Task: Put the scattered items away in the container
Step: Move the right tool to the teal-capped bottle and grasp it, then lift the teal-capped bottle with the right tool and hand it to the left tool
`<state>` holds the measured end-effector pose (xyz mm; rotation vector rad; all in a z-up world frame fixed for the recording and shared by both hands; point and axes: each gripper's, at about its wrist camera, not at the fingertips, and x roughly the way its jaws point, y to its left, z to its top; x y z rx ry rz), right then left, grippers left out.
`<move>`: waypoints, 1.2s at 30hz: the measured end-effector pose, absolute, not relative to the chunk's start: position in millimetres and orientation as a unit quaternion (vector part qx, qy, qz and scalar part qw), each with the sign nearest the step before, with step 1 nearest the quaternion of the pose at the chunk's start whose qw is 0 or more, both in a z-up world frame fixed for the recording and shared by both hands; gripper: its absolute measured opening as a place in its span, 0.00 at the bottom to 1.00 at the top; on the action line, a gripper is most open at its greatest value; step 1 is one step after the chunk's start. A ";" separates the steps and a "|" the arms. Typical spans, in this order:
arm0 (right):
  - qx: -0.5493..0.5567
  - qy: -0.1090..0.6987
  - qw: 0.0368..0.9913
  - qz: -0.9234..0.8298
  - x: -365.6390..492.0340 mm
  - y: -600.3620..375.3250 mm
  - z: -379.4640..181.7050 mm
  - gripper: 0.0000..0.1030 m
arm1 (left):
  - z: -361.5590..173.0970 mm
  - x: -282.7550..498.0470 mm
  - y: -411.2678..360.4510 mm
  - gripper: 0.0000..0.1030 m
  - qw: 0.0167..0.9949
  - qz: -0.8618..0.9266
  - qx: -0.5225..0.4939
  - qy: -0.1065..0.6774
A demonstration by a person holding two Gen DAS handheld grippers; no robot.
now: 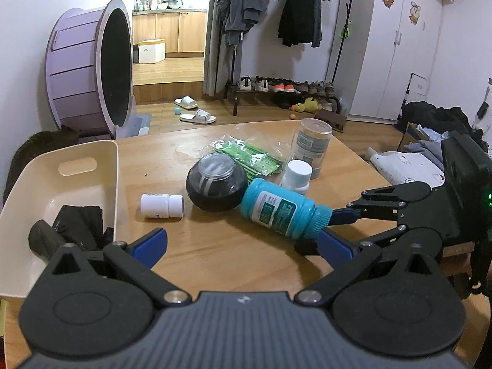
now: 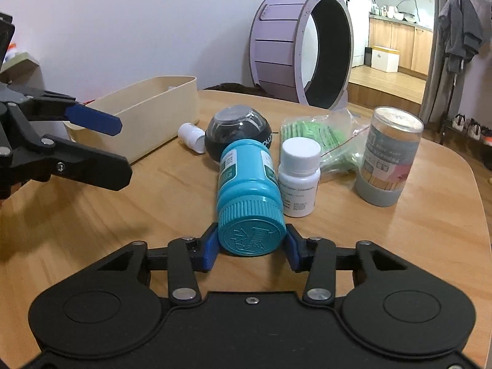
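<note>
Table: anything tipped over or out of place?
Two bottles lie on their sides: the teal bottle, cap between the right gripper pads, and a small white bottle near the cream container. No spill visible.

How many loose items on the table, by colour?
White bottles: 2, one lying, one upright
Teal bottle: 1
Black ball: 1
Green packet: 1
Clear tube: 1
Total: 6

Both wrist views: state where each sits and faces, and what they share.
Left wrist: on the left gripper, facing across the table, bin at left; right gripper enters from the right.
Right wrist: on the right gripper, pads at the blue bottle's cap; left gripper at left.
Shared: bottle, bin, black ball.
</note>
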<state>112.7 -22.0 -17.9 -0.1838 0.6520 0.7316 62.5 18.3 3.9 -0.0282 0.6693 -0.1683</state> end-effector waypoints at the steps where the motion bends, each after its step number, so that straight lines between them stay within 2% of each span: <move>1: -0.086 0.311 0.879 0.352 111.7 -24.2 -15.7 0.42 | 4.5 62.2 18.9 1.00 0.941 -0.083 -0.014 0.328; 16: -0.094 0.269 0.874 0.394 98.1 -32.6 29.7 0.40 | 6.2 60.7 25.0 1.00 0.942 -0.086 -0.014 0.325; 30: -0.074 0.262 0.877 0.396 106.2 -31.6 25.7 0.42 | 0.5 65.0 28.2 1.00 0.945 -0.090 -0.027 0.313; 32: -0.072 0.259 0.881 0.389 106.2 -36.0 27.8 0.46 | 1.6 66.5 26.4 1.00 0.947 -0.095 -0.029 0.305; 35: -0.061 0.252 0.891 0.374 109.0 -44.8 31.7 0.61 | 1.9 70.5 18.4 0.98 0.950 -0.105 -0.016 0.294; 36: -0.060 0.249 0.894 0.367 110.1 -47.5 33.4 0.62 | 2.0 71.8 15.7 0.97 0.951 -0.108 -0.011 0.291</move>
